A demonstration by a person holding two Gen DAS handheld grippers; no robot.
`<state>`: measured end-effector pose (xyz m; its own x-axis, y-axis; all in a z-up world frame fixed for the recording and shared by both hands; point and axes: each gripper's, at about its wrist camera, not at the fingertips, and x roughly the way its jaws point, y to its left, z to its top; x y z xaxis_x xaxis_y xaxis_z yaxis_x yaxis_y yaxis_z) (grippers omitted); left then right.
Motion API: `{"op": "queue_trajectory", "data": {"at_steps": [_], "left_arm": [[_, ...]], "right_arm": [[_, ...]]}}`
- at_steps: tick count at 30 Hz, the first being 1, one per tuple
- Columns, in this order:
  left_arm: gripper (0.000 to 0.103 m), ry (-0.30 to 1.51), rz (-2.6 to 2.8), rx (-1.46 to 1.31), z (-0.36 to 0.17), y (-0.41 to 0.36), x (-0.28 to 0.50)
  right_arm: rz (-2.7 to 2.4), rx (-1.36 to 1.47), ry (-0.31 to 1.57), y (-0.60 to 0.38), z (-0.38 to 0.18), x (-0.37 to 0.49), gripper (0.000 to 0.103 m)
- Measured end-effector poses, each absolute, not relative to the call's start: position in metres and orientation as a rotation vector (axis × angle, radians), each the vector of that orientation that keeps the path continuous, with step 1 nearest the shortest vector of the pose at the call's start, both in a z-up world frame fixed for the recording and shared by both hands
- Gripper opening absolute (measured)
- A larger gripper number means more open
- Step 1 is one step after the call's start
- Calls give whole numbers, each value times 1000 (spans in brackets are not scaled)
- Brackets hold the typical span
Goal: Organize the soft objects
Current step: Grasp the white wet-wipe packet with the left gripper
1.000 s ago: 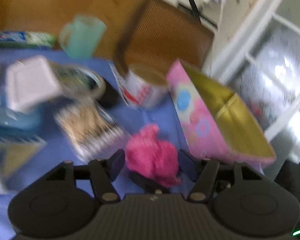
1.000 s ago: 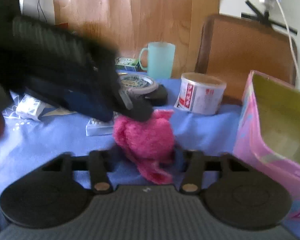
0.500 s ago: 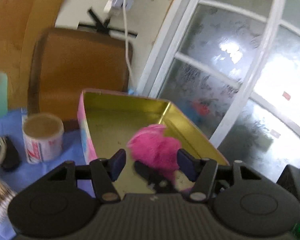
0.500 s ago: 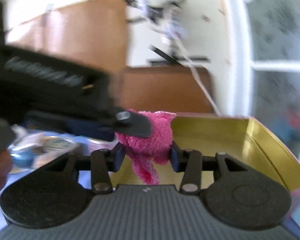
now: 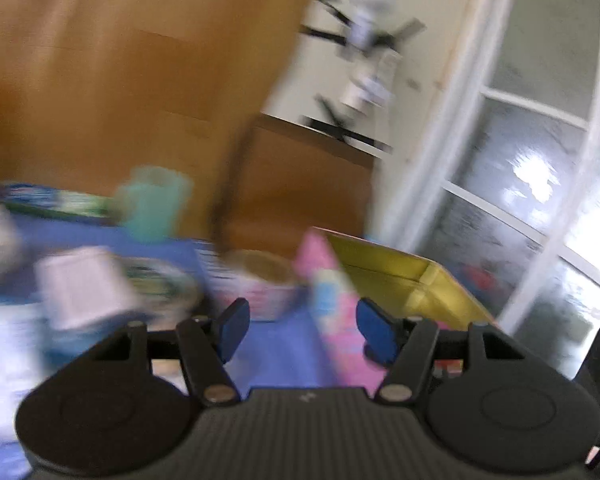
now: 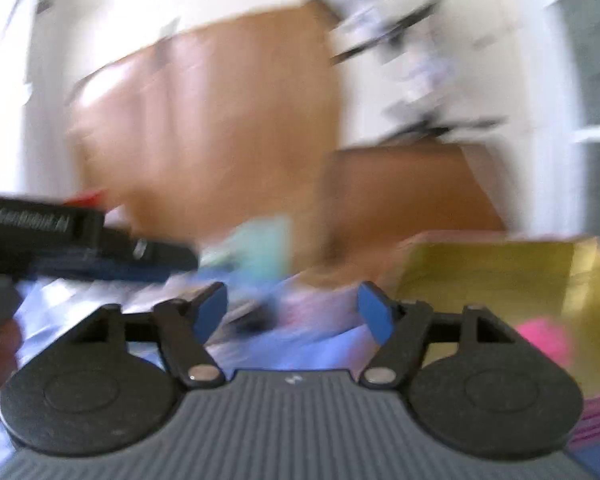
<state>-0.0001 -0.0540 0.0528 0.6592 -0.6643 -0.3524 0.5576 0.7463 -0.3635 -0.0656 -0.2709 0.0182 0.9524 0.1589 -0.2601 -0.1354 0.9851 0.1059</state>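
Our right gripper [image 6: 294,312] has just been opening and stands apart with nothing between its jaws; our left gripper [image 5: 302,330] is likewise apart and empty. Only the right wrist view shows the pink plush toy [image 6: 542,338], lying inside the gold-lined pink box [image 6: 500,276]. The left view shows that box [image 5: 384,276] on the blue cloth [image 5: 276,354], beside a blurred tub [image 5: 256,286] and teal mug [image 5: 152,206].
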Motion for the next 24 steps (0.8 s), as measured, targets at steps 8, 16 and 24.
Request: {"op": "queue_trajectory", "data": {"at_steps": [8, 16, 24], "left_arm": [[58, 583, -369, -421, 18, 101, 18], [50, 755, -344, -415, -21, 97, 54], [41, 640, -473, -344, 25, 53, 19]], "right_arm": [[493, 37, 485, -162, -3, -6, 63], [622, 78, 671, -100, -25, 49, 63], [561, 52, 481, -121, -3, 2, 50]]}}
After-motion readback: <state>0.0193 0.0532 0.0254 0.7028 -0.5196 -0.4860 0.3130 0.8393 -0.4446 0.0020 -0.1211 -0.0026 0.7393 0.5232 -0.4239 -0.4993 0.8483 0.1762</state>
